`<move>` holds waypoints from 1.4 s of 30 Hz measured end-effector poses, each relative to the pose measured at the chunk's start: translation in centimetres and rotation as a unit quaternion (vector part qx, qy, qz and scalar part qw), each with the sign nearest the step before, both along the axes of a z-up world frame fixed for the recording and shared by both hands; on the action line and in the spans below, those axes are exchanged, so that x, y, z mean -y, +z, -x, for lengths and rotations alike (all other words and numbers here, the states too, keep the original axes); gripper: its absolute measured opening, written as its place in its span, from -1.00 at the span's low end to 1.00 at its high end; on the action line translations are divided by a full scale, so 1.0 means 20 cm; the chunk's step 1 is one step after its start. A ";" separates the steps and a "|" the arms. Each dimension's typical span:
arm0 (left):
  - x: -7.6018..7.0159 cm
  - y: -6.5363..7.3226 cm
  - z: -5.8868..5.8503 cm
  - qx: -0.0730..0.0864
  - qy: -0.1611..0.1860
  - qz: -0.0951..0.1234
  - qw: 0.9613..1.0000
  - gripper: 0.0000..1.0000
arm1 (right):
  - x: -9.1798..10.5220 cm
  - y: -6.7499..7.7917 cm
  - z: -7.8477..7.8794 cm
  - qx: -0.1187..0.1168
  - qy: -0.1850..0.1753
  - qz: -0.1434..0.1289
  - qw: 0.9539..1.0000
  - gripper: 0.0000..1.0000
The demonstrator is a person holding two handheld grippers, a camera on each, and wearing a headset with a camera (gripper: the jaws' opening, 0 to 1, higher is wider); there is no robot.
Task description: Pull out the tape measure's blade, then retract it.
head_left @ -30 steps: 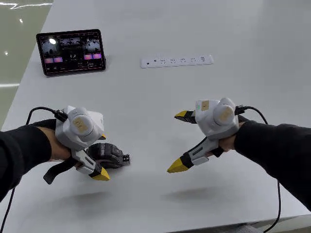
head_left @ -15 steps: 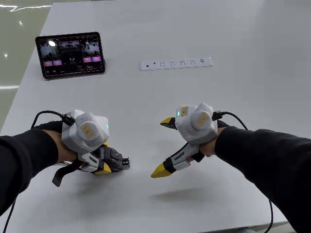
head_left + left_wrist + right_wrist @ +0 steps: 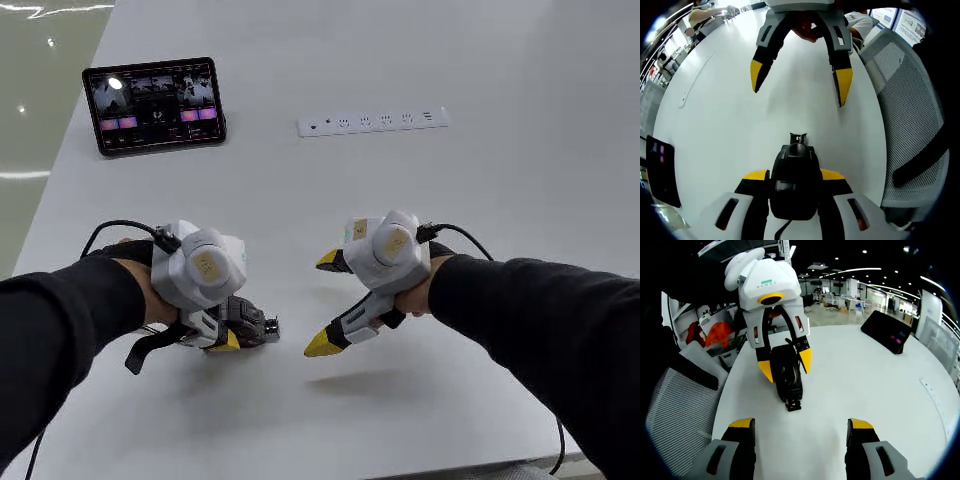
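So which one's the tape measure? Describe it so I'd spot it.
On the white table, look toward the near edge, left side. There the left gripper clamps the tape measure, a chunky black case, between yellow-tipped jaws. Unlike the slim tablet and white power strip farther back, it is the one held thing.

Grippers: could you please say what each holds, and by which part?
The left gripper holds the tape measure by its case sides; right gripper holds nothing.

Black sleeves (image 3: 530,300), white yellow-tipped tongs (image 3: 320,303)
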State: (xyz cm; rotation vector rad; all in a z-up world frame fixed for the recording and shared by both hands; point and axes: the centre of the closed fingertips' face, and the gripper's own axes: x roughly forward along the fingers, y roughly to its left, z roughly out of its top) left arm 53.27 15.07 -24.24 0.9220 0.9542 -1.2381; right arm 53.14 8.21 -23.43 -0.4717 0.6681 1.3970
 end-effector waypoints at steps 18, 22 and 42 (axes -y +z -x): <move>0.00 0.00 -0.01 -0.001 0.001 0.019 1.000 -0.35 | -0.16 -0.11 0.04 0.007 0.064 0.027 0.998 -0.12; 0.00 0.00 -0.01 -0.001 0.000 0.020 1.000 -0.35 | -0.18 -0.13 0.05 0.008 0.075 0.030 0.997 -0.25; 0.00 0.00 -0.01 -0.002 0.001 0.028 1.000 -0.35 | -0.25 -0.17 0.03 0.007 0.073 0.055 0.996 -0.76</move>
